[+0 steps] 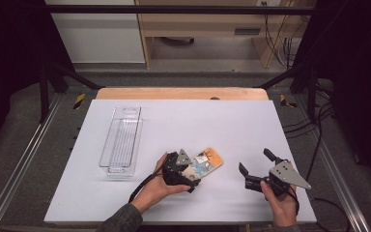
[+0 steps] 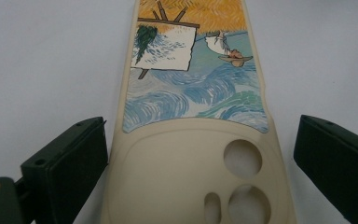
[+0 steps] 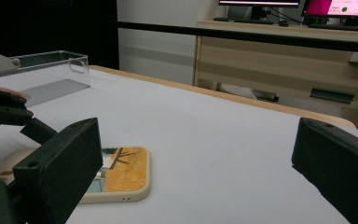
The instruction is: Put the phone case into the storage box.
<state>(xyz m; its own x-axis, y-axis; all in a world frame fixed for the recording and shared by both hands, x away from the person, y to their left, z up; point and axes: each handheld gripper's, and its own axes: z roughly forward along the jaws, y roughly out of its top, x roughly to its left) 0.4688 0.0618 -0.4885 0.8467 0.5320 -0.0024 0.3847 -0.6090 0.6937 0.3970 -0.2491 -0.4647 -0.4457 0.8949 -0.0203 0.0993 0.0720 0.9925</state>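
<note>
A cream phone case [image 1: 207,162] with a painted blue-and-orange scene lies flat on the white table. In the left gripper view the phone case [image 2: 191,154] runs away from the camera, camera holes nearest. My left gripper [image 2: 200,140] is open, its jaws standing on either side of the case's near end; a narrow gap shows at the right jaw. In the high view the left gripper [image 1: 191,170] sits over the case's near-left end. My right gripper [image 1: 256,162] is open and holds nothing, a short way right of the case. The right gripper view looks past its own jaws [image 3: 200,154] at the case [image 3: 121,179].
A clear plastic tray [image 1: 121,142] stands lengthwise on the left of the white table top [image 1: 198,121]; the tray [image 3: 51,70] shows far left in the right gripper view. A wooden strip [image 1: 181,93] edges the table's far side. Metal rails run along both sides.
</note>
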